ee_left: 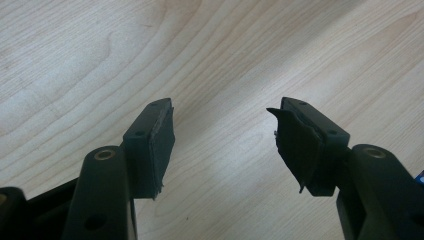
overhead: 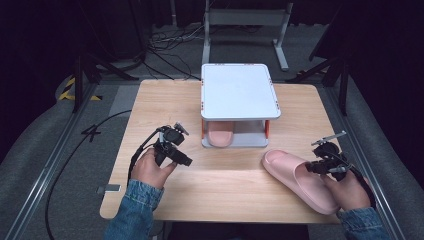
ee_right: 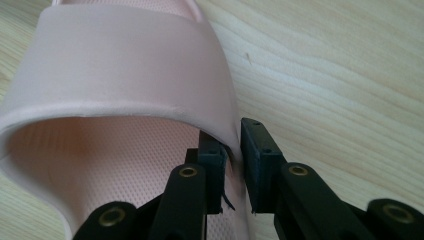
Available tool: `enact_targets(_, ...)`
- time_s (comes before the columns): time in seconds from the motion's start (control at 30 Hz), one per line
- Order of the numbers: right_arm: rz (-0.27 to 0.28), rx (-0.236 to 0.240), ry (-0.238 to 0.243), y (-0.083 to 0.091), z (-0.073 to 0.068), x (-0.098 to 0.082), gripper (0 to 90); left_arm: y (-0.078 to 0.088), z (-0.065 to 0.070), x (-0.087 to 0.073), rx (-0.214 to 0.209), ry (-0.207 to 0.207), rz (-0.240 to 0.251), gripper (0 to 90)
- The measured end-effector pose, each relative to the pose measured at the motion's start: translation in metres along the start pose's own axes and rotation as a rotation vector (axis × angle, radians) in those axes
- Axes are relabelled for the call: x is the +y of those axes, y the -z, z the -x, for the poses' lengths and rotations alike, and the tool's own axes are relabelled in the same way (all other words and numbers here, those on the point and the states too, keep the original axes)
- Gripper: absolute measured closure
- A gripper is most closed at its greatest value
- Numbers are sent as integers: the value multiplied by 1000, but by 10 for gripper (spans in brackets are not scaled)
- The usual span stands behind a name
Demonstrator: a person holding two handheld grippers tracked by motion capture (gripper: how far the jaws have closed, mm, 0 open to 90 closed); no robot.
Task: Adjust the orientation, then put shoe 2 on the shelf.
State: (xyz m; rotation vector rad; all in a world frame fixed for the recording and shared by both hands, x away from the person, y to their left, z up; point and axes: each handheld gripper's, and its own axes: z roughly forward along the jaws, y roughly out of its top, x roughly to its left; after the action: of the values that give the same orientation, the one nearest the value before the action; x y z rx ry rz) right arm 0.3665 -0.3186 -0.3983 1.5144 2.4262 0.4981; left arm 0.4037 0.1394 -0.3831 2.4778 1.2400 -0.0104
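on pale wood-grain table (overhead: pixel 225 175): right gripper (ee_right: pixel 234 150) pinching smooth pink slipper (ee_right: pixel 125 75) strap.

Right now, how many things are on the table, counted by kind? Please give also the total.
Pink slippers: 2, one under the rack, one held by the right tool
White rack: 1
Hand-held tools: 2, left and right
Total: 5
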Motion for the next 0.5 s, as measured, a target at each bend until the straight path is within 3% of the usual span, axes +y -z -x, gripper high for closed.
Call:
enact_targets(0.27, 58, -4, 3, 5, -16, 15, 804, 1, 1, 0, 8, 4, 6, 406)
enact_targets(0.5, 75, 22, 51, -5, -40, 42, 811, 7, -3, -10, 19, 17, 15, 407)
